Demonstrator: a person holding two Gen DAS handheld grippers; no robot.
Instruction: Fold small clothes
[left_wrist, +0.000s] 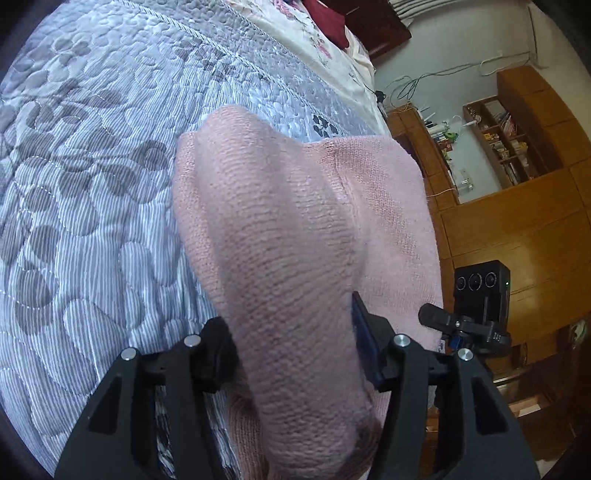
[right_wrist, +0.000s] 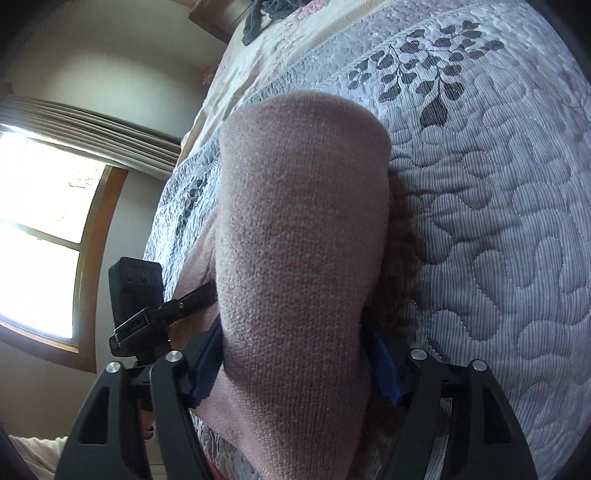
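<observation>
Garment: one pink knit (left_wrist: 288, 236), held up over the bed (left_wrist: 92, 177) and draped across the near edge of the quilt. In the left wrist view a thick fold rises from between the jaws and runs away from the camera, its long axis pointing toward the far side of the bed, rounded end farthest off; a flatter part spreads to the right toward the bed's edge. In the right wrist view the same knit (right_wrist: 303, 236) stands as one broad roll, long axis again leading away from the camera, rounded top toward the leaf print

Grippers: two. Left gripper (left_wrist: 295, 343), jaws clenched on the knit, cloth filling the gap between them, one blue pad (left_wrist: 364, 332) showing against the cloth. Right gripper (right_wrist: 295, 362), jaws likewise grasping the knit, two blue pads (right_wrist: 207, 365) pressed to either side of the roll

Bedding: one grey striped quilt (right_wrist: 498, 221) with stitched pebble shapes and dark leaves; one pale floral cover (left_wrist: 317, 40) beyond it; one dark red cloth (left_wrist: 328, 18) at the far end

Furniture: one wooden cabinet wall (left_wrist: 535, 221) with an open shelf (left_wrist: 498, 140) of small items, too small to count; one window (right_wrist: 40, 236) with a wooden frame

Devices: one black camera unit (left_wrist: 480, 291) on a clamp beside the bed, seen in both views
</observation>
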